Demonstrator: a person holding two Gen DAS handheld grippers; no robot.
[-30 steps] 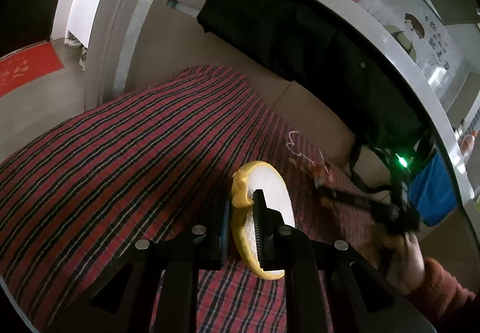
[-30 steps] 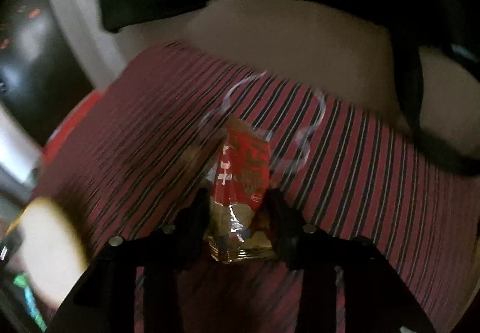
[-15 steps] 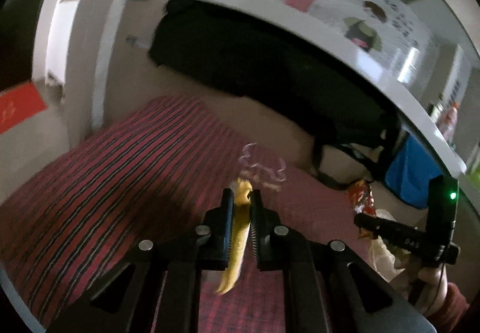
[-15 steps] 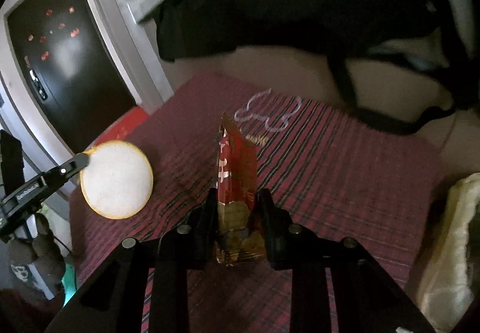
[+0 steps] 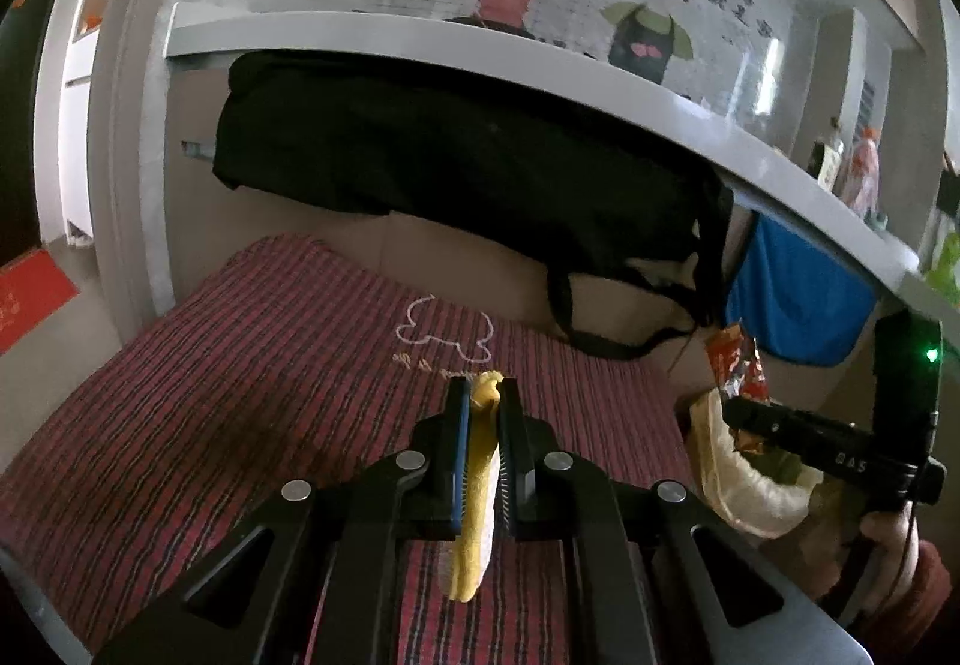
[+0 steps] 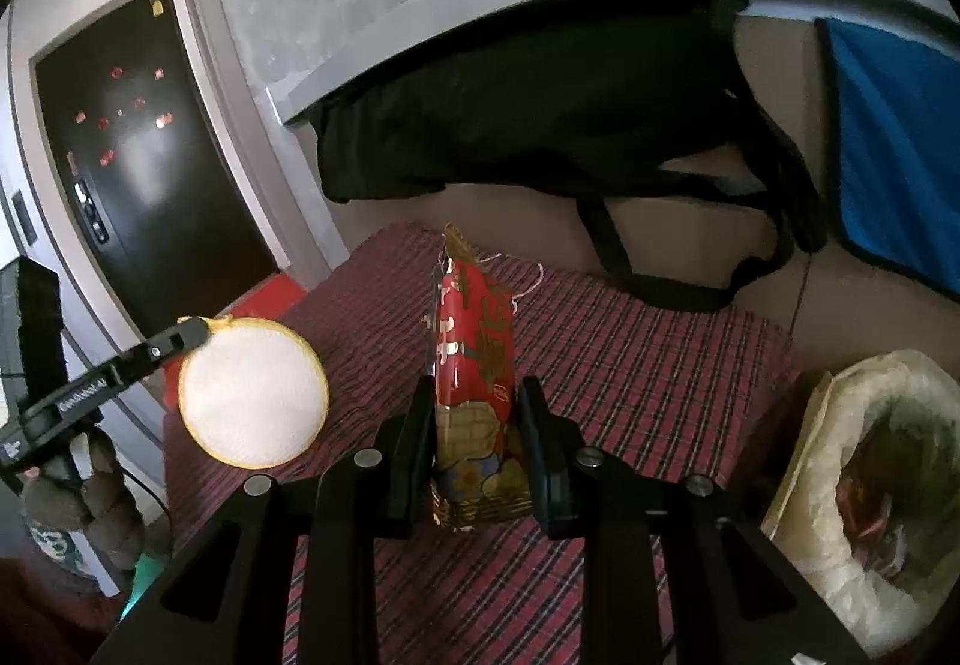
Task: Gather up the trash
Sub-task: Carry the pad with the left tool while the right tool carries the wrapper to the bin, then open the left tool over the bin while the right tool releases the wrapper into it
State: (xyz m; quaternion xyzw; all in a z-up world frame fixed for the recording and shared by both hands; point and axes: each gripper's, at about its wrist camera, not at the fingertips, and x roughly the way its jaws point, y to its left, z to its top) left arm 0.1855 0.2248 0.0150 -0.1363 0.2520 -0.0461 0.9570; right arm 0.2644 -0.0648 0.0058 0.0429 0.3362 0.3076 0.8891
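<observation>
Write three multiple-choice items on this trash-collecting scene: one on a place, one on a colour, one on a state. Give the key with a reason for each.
1. Where is the open plastic bag in the right wrist view?
A. lower right, beside the plaid cloth
B. hanging on the door
C. on the shelf

2. What colour is the rim of the round pad?
A. blue
B. yellow
C. black

3. What is the right gripper doing?
A. standing open and empty
B. clamping the red snack wrapper
C. holding the pad

Key: 1 A, the bag sits at the cloth's right edge. 2 B, a yellow border rings the white face. 3 B, the wrapper stands upright between the pads.
</observation>
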